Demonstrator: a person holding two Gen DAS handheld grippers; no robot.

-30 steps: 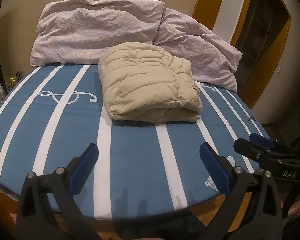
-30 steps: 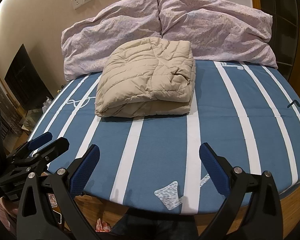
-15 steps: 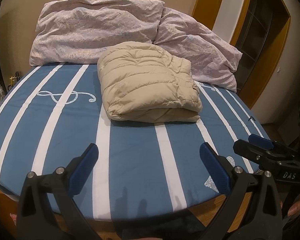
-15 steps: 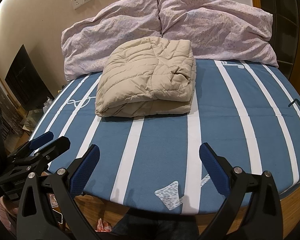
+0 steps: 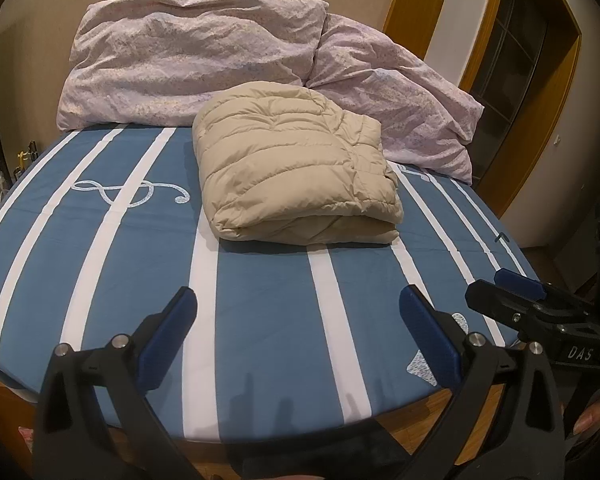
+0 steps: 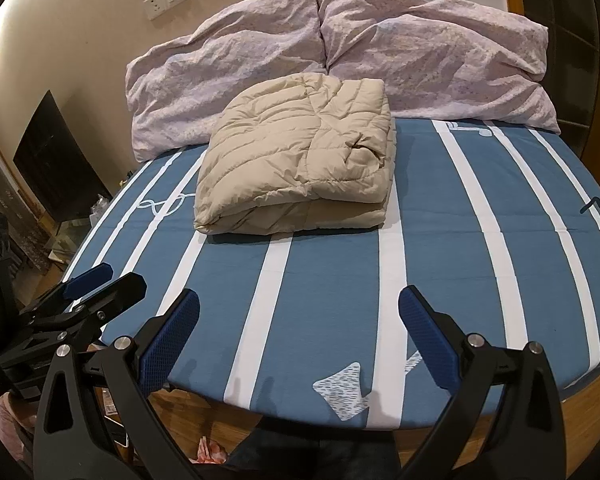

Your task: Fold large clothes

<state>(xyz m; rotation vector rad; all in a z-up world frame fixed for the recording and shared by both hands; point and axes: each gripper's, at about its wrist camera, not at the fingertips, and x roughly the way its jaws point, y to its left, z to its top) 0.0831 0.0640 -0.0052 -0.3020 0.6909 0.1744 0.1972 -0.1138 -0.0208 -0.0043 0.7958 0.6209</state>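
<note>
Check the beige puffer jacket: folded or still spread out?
Folded. The beige puffer jacket lies as a compact stack, layered edges facing the camera, on the striped bed; both grippers are open and clear of it.

The bed [image 5: 260, 300] is covered with a blue sheet crossed by white stripes running from head to foot, with a white treble clef [image 5: 132, 194] printed toward one side and a pale speckled patch [image 6: 342, 394] near the foot edge. A wooden frame shows under the near rim. A folded beige puffer jacket [image 5: 296, 172] lies flat on the sheet, toward the head end, one of its far corners touching the pillows. Two crumpled pale pink pillows [image 6: 332, 60] lie side by side across the head, against the wall.
</note>
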